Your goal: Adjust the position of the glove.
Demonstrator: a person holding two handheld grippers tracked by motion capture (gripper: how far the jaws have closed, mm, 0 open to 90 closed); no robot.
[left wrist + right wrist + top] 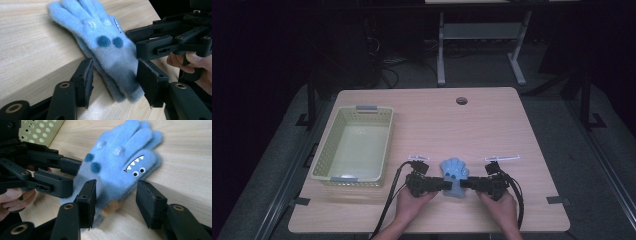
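A fuzzy blue monster glove [454,172] lies flat on the wooden table [452,125], fingers pointing away from the person. In the left gripper view a second blue layer shows under the glove [100,37]. My left gripper [447,184] comes at the cuff from the left, and its open jaws [115,80] straddle the cuff end. From the right, my right gripper [463,184] also stands open [116,197], with the thumb-side edge of the glove [120,157] between its pads. The two grippers' tips nearly meet at the cuff.
A pale yellow perforated basket [386,145] stands empty at the table's left, and its corner shows in the right gripper view [40,130]. Two white tape marks [418,158] [502,158] flank the glove. A cable hole [461,100] sits near the far edge.
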